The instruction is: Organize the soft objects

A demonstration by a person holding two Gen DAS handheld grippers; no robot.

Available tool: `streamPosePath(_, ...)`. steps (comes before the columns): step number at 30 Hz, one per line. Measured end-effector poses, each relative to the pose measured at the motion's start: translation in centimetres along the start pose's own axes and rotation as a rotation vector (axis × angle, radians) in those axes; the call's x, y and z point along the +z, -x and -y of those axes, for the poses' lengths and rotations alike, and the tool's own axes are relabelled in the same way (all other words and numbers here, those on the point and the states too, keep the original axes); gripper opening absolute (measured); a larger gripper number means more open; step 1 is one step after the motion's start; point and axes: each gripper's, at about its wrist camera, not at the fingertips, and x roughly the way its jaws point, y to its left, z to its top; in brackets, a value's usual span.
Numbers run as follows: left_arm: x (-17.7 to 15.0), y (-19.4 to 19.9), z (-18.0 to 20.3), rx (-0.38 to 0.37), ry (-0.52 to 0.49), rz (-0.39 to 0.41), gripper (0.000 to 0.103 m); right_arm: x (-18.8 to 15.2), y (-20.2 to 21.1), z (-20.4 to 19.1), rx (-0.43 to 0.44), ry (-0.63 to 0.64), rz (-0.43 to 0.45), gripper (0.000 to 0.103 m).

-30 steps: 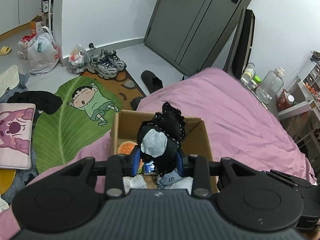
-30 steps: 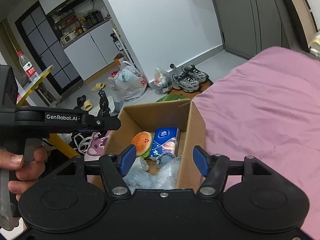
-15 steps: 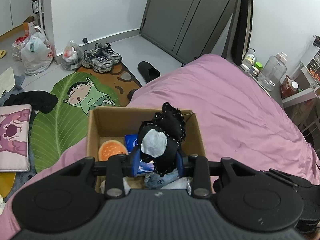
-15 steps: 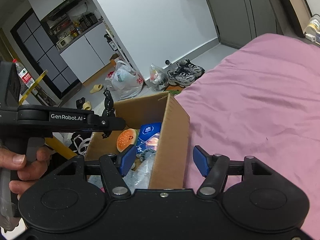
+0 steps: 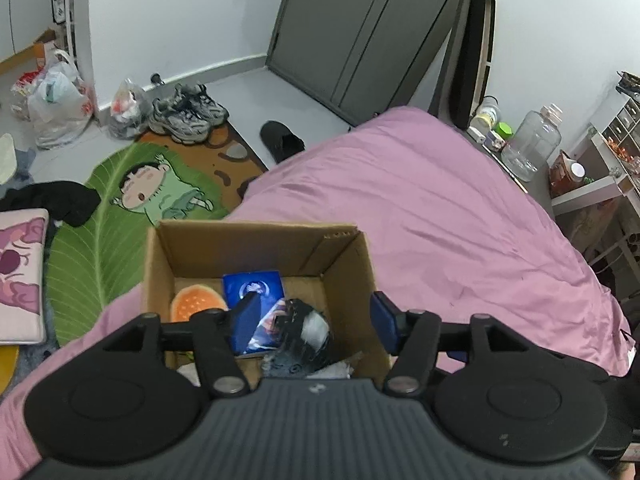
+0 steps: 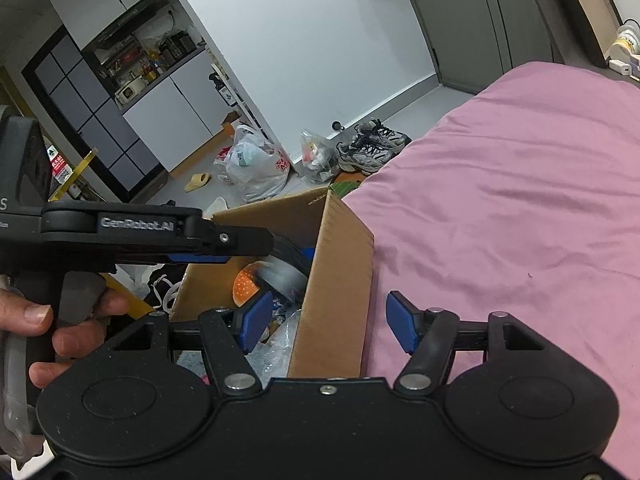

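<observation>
- Left tool (image 5: 312, 314): fingers spread wide, holding nothing, poised over the cardboard box (image 5: 256, 240) on the pink bed (image 5: 440, 208).
- The black-and-grey soft item (image 5: 306, 330) sits blurred inside the box, beside the blue packet (image 5: 254, 290) and orange plush (image 5: 196, 306). I judge this the release step; its long axis and heading cannot be told.
- Right tool (image 6: 322, 322): also wide and empty, straddling the box's right wall. Next calls for finding another soft thing; none shows on the bed.
</observation>
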Motion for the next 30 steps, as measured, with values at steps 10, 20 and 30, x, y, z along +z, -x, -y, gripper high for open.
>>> streamPosePath(10,0.1,2.6,-0.2,0.038,-0.022,0.022,0.071,0.1,1.7,-1.0,-0.016,-0.015,-0.003,0.063)
streamPosePath(20,-0.8,7.5,-1.0,0.042,-0.04,0.084,0.082,0.7,5.5,-3.1,-0.085,-0.007,0.015,0.071)
streamPosePath(30,-3.4,11.1,-0.9,0.001,-0.084,0.144,0.101,0.0,8.8,-5.1,-0.157,0.038,0.056,0.101)
